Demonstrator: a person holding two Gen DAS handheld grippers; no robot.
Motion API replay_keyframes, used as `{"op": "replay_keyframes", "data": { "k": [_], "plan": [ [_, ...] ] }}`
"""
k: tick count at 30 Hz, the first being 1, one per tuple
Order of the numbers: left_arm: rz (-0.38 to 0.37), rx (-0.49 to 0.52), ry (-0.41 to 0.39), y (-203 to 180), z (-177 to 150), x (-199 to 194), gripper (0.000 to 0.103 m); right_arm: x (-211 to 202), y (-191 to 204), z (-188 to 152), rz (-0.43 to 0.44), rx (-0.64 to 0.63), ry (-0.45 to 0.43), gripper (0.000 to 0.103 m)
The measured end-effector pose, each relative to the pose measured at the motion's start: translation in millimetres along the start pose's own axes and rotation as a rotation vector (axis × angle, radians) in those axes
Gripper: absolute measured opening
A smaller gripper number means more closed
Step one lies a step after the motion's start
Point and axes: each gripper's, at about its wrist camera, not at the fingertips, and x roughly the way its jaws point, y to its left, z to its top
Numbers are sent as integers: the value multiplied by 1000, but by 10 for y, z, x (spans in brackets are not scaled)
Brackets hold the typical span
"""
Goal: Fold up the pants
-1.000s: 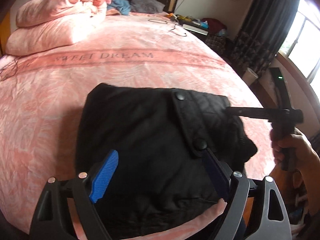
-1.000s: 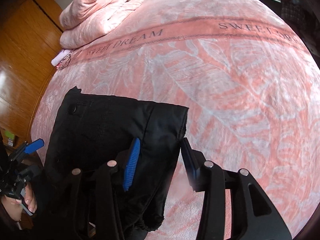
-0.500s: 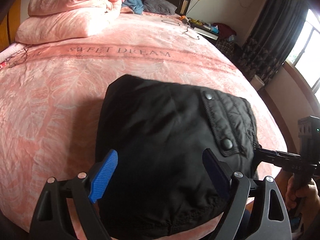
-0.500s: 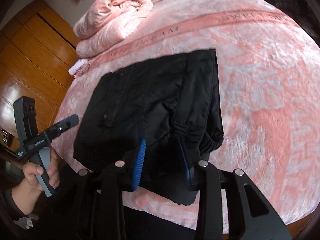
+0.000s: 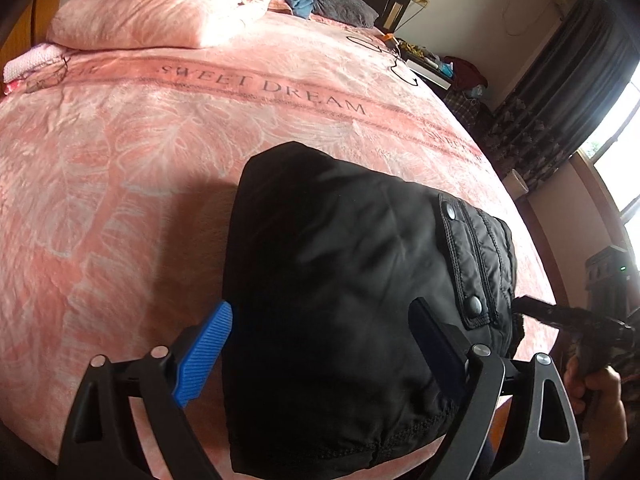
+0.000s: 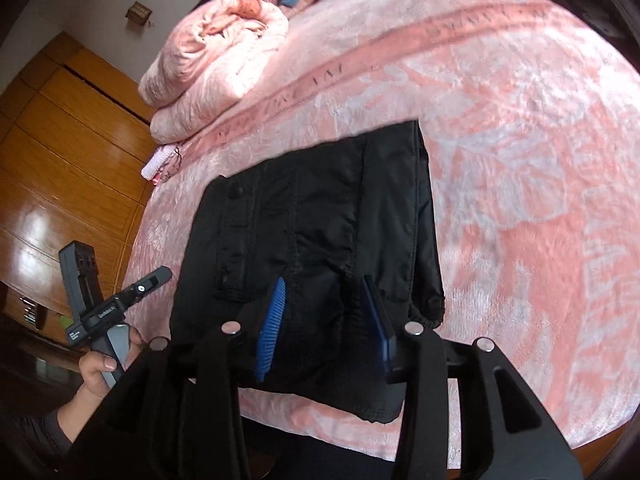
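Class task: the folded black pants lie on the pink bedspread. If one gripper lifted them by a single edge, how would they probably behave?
The black pants would probably sag and unfold, since the wrinkled cloth looks soft. The stacked layers and quilted flap suggest some bulk, so they may feel fairly heavy for cloth. The slight sheen hints that the layers could slide apart on the bedspread.

Black-framed tool with ribbed blue pads, silver screws; dark grey sleeve.
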Motion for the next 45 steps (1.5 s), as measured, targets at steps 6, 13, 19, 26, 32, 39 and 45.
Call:
{"op": "replay_keyframes", "data": {
  "k": [6, 13, 19, 26, 32, 39, 45],
  "plan": [
    [-17, 9, 30, 213, 181, -18, 92, -331, 0, 208, 21, 19, -53, 38],
    [-76, -32, 137, 441, 467, 272, 93, 106, -198, 949, 203, 161, -41, 41],
    [-181, -99, 211, 781, 563, 322, 93, 156, -722, 785, 114, 245, 7, 9],
    [-334, -152, 303, 1007, 526, 479, 99, -275, -633, 387, 171, 213, 17, 91],
    [-335, -189, 312, 1052, 377, 589, 99, 126, -600, 21, 246, 251, 117, 49],
    [-342, -150, 304, 900, 365, 547, 99, 19, -669, -129, 228, 285, 56, 25],
    [-393, -176, 336, 905, 442, 648, 99, -133, -777, -20, 232, 309, 56, 81]
  ]
}}
